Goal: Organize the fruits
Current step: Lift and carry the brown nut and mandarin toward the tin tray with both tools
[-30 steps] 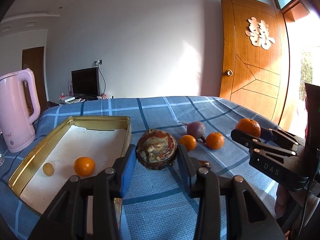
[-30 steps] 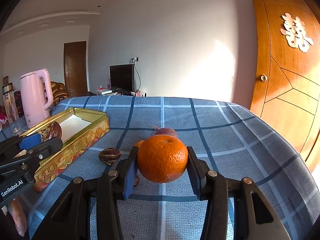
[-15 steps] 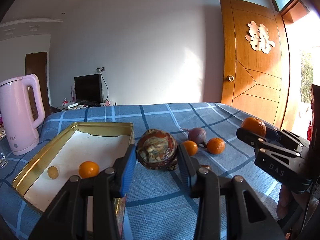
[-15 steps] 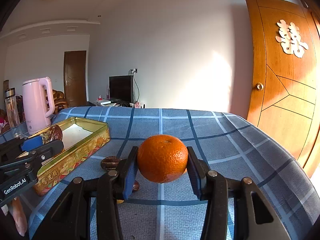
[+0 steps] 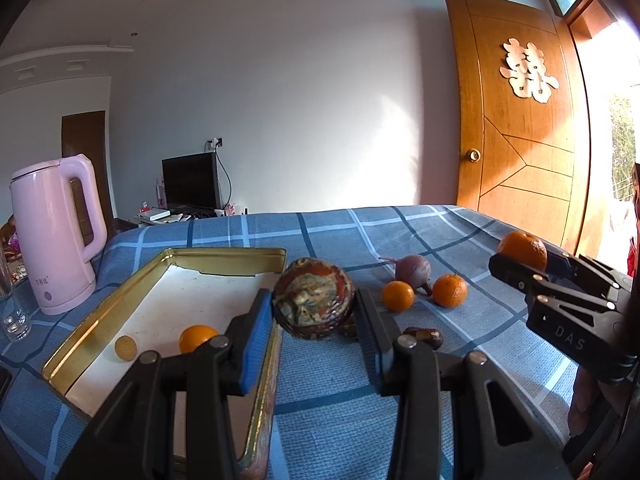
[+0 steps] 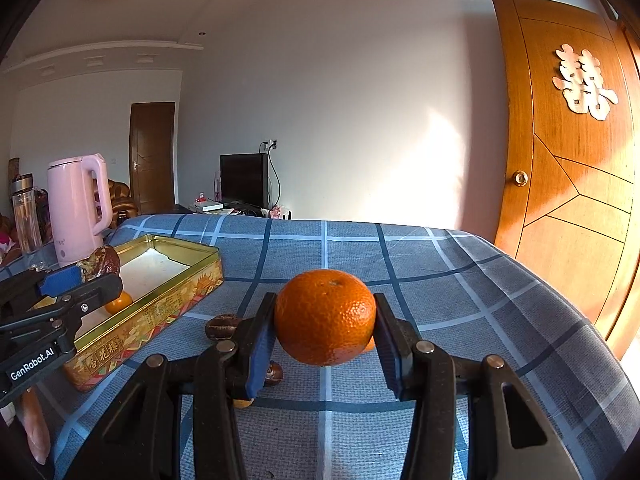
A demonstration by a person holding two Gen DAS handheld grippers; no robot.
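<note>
where blue plaid cloth point(image 5: 340, 364) covers table, wooden door point(image 5: 516, 128) behind.

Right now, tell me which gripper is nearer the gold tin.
Left. The left gripper hangs at the gold tin's edge; the right gripper is off beside it, over the cloth.

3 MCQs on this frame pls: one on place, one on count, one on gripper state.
1. Where does the small orange fruit by the yellow ball lie?
A. in the gold tin
B. on the kettle
C. on the floor

2. How many orange fruits lie loose on the blue checked cloth beside the purple root?
A. none
B. two
C. five

3. What does the right gripper hold?
A. nothing
B. a glass
C. a mandarin

Key: 1 A, it rests on the gold tin's white floor; 2 B, one on each side of the root; 3 C, the mandarin sits clamped between both pads.
</note>
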